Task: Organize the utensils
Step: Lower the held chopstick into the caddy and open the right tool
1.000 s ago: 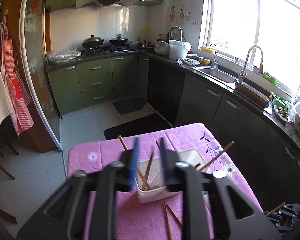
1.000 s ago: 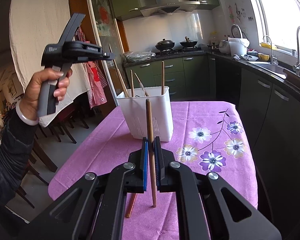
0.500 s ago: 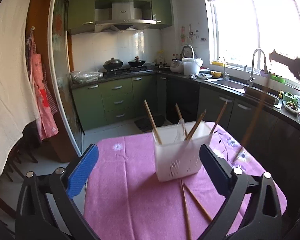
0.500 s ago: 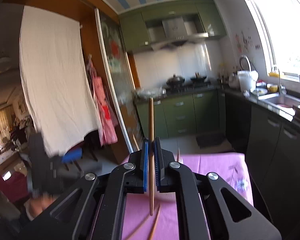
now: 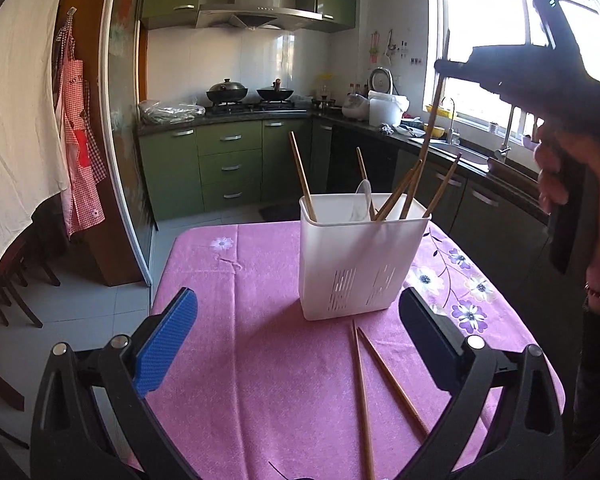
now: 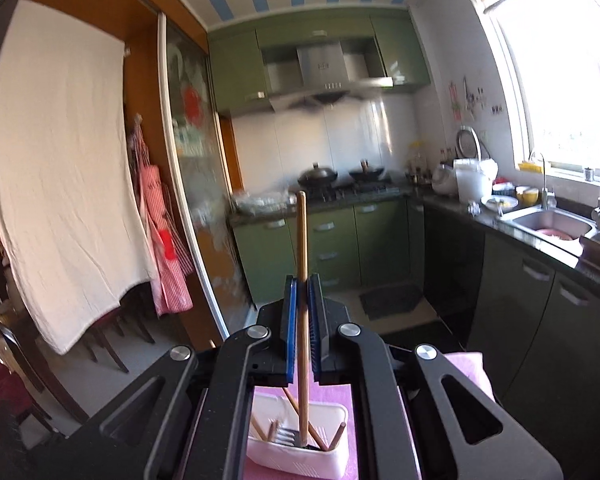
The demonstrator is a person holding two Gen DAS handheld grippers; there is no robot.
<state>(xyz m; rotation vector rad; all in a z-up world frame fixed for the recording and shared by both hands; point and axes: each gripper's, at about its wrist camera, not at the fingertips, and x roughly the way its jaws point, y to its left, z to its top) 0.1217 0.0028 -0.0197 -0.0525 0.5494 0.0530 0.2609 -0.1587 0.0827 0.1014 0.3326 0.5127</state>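
Note:
A white utensil holder [image 5: 362,256] stands on the pink tablecloth [image 5: 260,360] with several wooden chopsticks and a white spoon in it. Two loose chopsticks [image 5: 364,392] lie on the cloth in front of the holder. My left gripper [image 5: 296,344] hangs wide open and empty above the near part of the table. High above the holder, my right gripper [image 6: 303,316] is shut on one upright chopstick [image 6: 302,248]. The chopstick's lower end reaches down into the holder [image 6: 300,452]. A hand carries the right gripper [image 5: 444,67] at the upper right of the left wrist view.
Green kitchen cabinets [image 5: 228,164], a stove with two pans [image 5: 252,94] and a sink counter [image 5: 460,152] run behind and right of the table. A white sheet [image 5: 16,120] and a red apron [image 5: 76,152] hang at left, with dark chairs [image 5: 16,280] below them.
My left gripper opened wide, drew back from above the holder and sank. The right gripper rose with the chopstick from the table to above the holder.

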